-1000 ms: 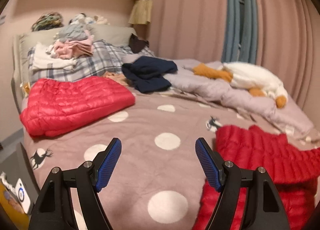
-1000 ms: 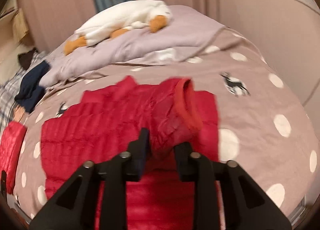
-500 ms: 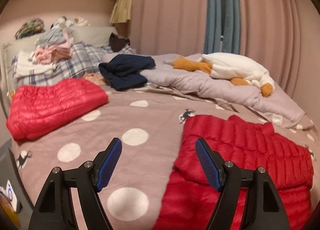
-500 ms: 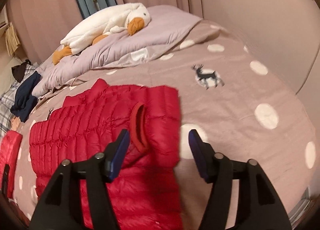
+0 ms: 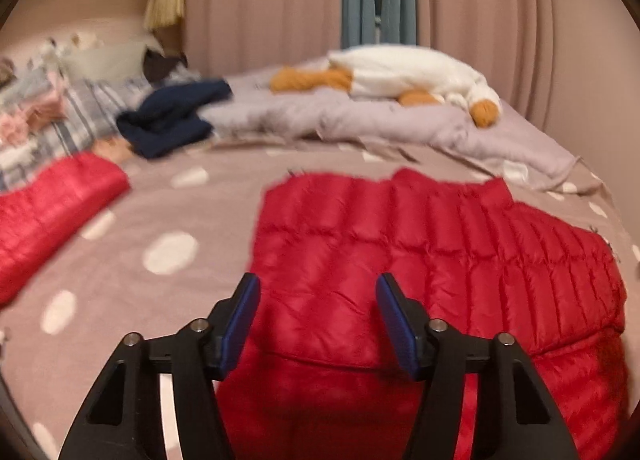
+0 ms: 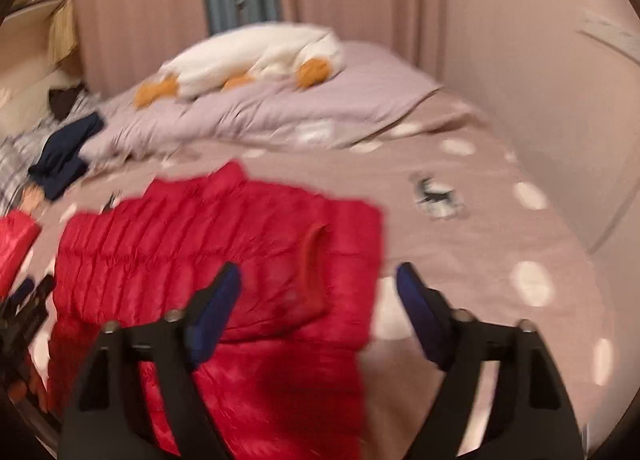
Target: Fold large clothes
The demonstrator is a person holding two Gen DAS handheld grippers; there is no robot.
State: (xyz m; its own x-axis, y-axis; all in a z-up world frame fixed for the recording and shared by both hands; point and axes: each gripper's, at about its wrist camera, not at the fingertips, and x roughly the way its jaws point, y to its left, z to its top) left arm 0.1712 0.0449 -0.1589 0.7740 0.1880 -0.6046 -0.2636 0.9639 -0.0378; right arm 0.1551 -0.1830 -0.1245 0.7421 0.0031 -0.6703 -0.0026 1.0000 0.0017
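Note:
A red down jacket (image 5: 420,244) lies spread on the spotted bedspread (image 5: 168,252). In the left wrist view my left gripper (image 5: 318,284) hovers over the jacket's near left part. Its jaws are closing, with the quilted fabric below and between the blue pads, which do not press on it. In the right wrist view the same jacket (image 6: 180,236) has one sleeve folded across it, its cuff (image 6: 316,260) lying on top. My right gripper (image 6: 318,272) is open just over that cuff and holds nothing.
A second red jacket (image 5: 52,212) lies folded at the left. Behind are a navy garment (image 5: 172,120), a plaid pile of clothes (image 5: 60,116), a crumpled lilac duvet (image 5: 360,120) and a plush goose (image 5: 412,72). A wall (image 6: 560,100) borders the bed on the right.
My left gripper swung right from the bare bedspread onto the spread jacket and its jaws narrowed. My right gripper let go of the sleeve, which now lies folded across the jacket.

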